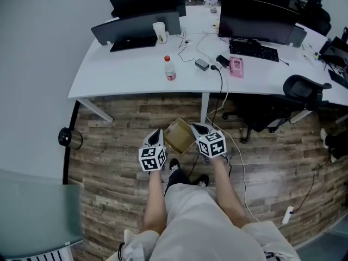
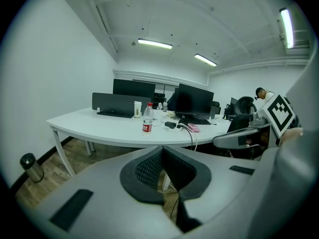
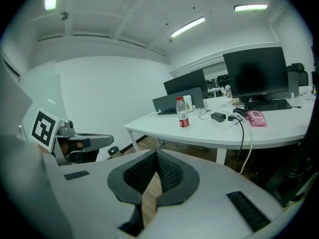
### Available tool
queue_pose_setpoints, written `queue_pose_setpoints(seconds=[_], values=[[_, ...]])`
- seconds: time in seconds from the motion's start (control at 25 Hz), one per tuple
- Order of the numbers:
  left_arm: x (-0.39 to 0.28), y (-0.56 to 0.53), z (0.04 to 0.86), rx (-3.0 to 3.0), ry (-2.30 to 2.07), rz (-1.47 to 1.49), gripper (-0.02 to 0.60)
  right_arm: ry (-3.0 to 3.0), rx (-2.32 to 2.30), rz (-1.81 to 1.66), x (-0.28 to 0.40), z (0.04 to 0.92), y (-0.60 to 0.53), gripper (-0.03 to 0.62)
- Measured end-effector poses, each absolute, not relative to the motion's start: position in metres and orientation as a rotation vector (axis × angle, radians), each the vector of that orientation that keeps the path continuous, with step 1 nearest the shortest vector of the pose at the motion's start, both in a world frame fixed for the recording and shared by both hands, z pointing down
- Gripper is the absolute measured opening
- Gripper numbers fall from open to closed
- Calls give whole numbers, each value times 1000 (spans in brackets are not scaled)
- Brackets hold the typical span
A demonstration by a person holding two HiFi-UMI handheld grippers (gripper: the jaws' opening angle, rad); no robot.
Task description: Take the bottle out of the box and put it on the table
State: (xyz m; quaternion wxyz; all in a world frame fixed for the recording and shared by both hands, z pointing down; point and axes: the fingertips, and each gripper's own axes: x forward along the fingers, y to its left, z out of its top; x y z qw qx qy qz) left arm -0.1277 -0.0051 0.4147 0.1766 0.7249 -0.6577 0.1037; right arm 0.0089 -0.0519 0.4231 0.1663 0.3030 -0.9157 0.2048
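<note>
Left gripper [image 2: 161, 148], right gripper [image 3: 156, 152] closed; box [image 1: 179, 136] interior unclear; bottle [image 1: 170, 68] on table [image 1: 119, 75].

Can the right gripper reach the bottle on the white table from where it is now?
Probably not yet. The right gripper is shut and sits beside the cardboard box, far short of the bottle on the table. Nothing stands in between, so stepping forward and opening the jaws should do.

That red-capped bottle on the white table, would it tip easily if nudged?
Probably: the bottle stands upright, tall and narrow, so a high push may topple it. It looks like clear plastic, so likely light. Toppled, it might roll.
</note>
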Motion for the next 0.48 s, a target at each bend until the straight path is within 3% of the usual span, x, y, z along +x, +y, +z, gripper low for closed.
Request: queue_pose_setpoints(seconds=[0.48], values=[[-116, -16, 416, 2082, -1846, 306, 14, -2604, 891, 591, 15, 423, -57, 38]])
